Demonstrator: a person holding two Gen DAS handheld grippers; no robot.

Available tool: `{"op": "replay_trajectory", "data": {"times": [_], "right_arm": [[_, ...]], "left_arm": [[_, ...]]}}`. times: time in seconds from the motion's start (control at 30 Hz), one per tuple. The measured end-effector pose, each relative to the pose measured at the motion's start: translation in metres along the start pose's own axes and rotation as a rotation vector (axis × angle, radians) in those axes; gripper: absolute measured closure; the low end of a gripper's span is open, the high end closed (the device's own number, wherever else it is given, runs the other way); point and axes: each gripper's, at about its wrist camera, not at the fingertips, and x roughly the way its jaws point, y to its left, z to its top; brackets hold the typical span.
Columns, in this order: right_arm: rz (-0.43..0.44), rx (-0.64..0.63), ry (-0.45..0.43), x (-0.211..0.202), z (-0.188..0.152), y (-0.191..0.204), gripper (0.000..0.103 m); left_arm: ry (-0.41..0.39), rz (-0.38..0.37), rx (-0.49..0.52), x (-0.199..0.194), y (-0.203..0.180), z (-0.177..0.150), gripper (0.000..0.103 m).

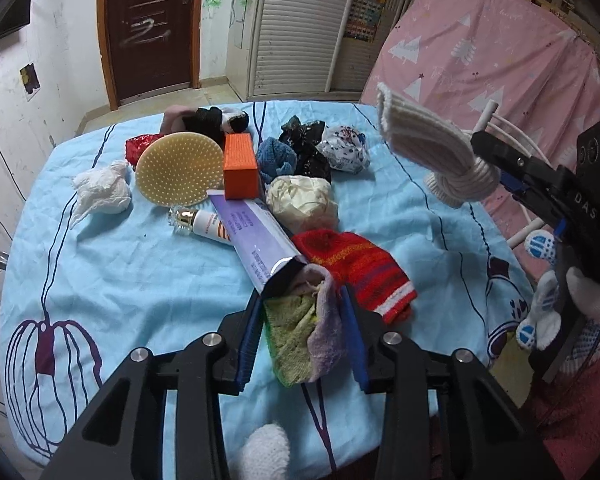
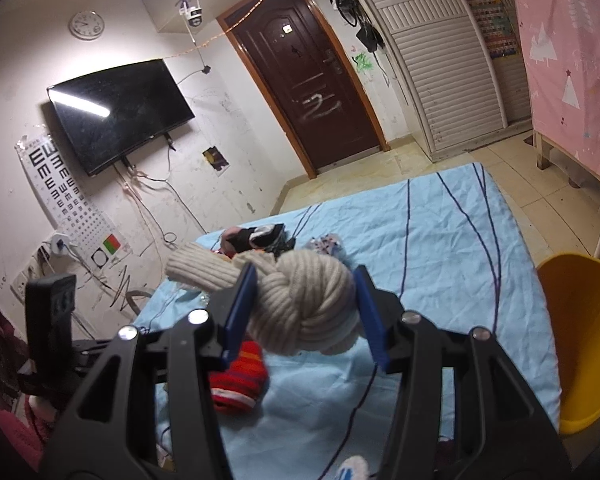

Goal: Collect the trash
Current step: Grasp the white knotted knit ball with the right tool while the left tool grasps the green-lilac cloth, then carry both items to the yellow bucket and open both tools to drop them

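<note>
My left gripper (image 1: 300,300) is shut on a green and lilac sock (image 1: 304,336), held low over the blue-sheeted table (image 1: 140,272). My right gripper (image 2: 306,280) is shut on a knotted cream sock (image 2: 300,300), held in the air above the table; it also shows in the left wrist view (image 1: 440,156) at the right. On the table lie a white crumpled tissue (image 1: 102,192), a cream wad (image 1: 302,202), a black plastic bag (image 1: 306,144), a patterned wrapper ball (image 1: 346,148), a purple box (image 1: 256,240) and a red striped sock (image 1: 356,268).
A yellow bin (image 2: 580,344) stands beside the table's right edge. Also on the table: a round yellow brush (image 1: 178,168), an orange box (image 1: 240,166), a small bottle (image 1: 204,224), a blue sock ball (image 1: 276,158). A pink-covered bed (image 1: 500,60) stands at right.
</note>
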Motion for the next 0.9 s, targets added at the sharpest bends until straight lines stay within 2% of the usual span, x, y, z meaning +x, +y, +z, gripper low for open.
{"op": "replay_trajectory", "data": {"times": [0.27,0.4,0.57,0.9], "right_arm": [[-0.005,0.009,-0.013,-0.009,-0.003,-0.005,0.055],[-0.012,0.021,-0.021,-0.014,-0.006,-0.008,0.055],[-0.025,0.034,-0.046,-0.023,-0.004,-0.015,0.055],[-0.06,0.084,-0.116,-0.047,0.0,-0.046,0.055]], "left_arm": [[0.022,0.016,0.012,0.002,-0.004,-0.016,0.074],[0.018,0.015,-0.006,0.001,-0.002,-0.019,0.091],[-0.06,0.035,-0.007,-0.019,-0.002,-0.017,0.095],[-0.135,0.041,0.041,-0.042,-0.021,0.007,0.095]]}}
